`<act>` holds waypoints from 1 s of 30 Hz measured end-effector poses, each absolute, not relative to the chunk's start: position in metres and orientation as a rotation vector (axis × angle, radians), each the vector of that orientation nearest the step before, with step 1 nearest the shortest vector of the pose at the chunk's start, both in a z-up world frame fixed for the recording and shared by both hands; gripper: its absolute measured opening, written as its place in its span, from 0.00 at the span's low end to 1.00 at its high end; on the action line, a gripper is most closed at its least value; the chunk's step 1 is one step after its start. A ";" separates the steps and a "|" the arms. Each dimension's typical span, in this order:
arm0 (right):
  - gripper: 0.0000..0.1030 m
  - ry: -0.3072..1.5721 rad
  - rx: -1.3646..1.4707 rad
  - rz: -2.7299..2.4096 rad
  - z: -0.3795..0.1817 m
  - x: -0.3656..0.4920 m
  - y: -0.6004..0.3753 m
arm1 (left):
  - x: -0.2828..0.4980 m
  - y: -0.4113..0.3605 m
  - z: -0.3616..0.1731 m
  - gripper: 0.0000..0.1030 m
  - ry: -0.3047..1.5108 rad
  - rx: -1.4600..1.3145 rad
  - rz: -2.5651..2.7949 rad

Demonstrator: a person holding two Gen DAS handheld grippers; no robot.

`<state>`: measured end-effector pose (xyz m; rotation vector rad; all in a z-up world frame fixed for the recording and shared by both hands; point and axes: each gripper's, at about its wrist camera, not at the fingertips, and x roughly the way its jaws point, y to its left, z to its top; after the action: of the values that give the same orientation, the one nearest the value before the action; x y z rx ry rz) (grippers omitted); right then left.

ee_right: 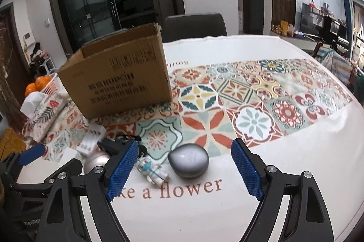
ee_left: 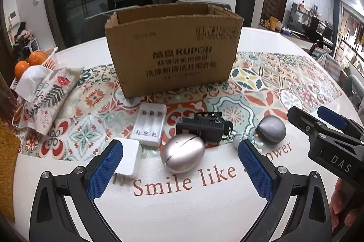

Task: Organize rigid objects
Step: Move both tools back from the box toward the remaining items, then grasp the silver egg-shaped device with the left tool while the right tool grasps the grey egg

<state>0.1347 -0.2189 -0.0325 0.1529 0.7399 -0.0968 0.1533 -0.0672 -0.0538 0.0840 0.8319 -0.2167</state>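
An open cardboard box stands on the patterned tablecloth. In front of it lie a white battery charger, a white plug adapter, a black case with keys, a silver egg-shaped object, a grey drop-shaped object and a small white astronaut figure. My left gripper is open above the table just short of the silver egg. My right gripper is open, with the grey object and the figure just ahead of its fingers.
At the far left a white basket with oranges sits behind a floral tissue cover. A dark chair stands behind the table. A hand holds the right gripper.
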 end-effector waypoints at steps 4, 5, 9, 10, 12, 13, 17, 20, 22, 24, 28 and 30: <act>0.82 0.769 0.161 -0.105 -0.044 0.137 -0.222 | 0.156 -0.068 -0.063 1.00 0.856 0.085 -0.229; 0.82 0.776 0.162 -0.108 -0.046 0.138 -0.222 | 0.158 -0.069 -0.066 1.00 0.863 0.084 -0.232; 0.82 0.804 0.157 -0.116 -0.056 0.143 -0.221 | 0.163 -0.068 -0.077 1.00 0.888 0.084 -0.242; 0.82 0.811 0.159 -0.115 -0.060 0.144 -0.221 | 0.164 -0.068 -0.078 1.00 0.893 0.086 -0.247; 0.82 0.834 0.168 -0.113 -0.066 0.147 -0.221 | 0.168 -0.068 -0.083 1.00 0.914 0.083 -0.273; 0.82 0.845 0.173 -0.110 -0.069 0.149 -0.221 | 0.169 -0.068 -0.084 1.00 0.918 0.082 -0.271; 0.82 0.867 0.174 -0.115 -0.078 0.154 -0.220 | 0.177 -0.069 -0.092 0.99 0.930 0.093 -0.279; 0.82 0.878 0.170 -0.132 -0.083 0.158 -0.221 | 0.183 -0.069 -0.099 0.99 0.948 0.090 -0.276; 0.82 0.889 0.166 -0.136 -0.087 0.162 -0.221 | 0.186 -0.068 -0.103 0.98 0.957 0.085 -0.284; 0.82 0.896 0.168 -0.134 -0.090 0.164 -0.221 | 0.189 -0.068 -0.106 0.96 0.967 0.085 -0.273; 0.81 0.917 0.174 -0.141 -0.099 0.170 -0.222 | 0.193 -0.068 -0.111 0.94 0.981 0.074 -0.281; 0.81 0.919 0.174 -0.142 -0.101 0.172 -0.222 | 0.195 -0.068 -0.113 0.93 0.983 0.077 -0.278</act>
<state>0.1715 -0.2222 -0.1013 0.1743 0.9191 -0.1424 0.1952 -0.0684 -0.1129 0.0773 0.9832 -0.2778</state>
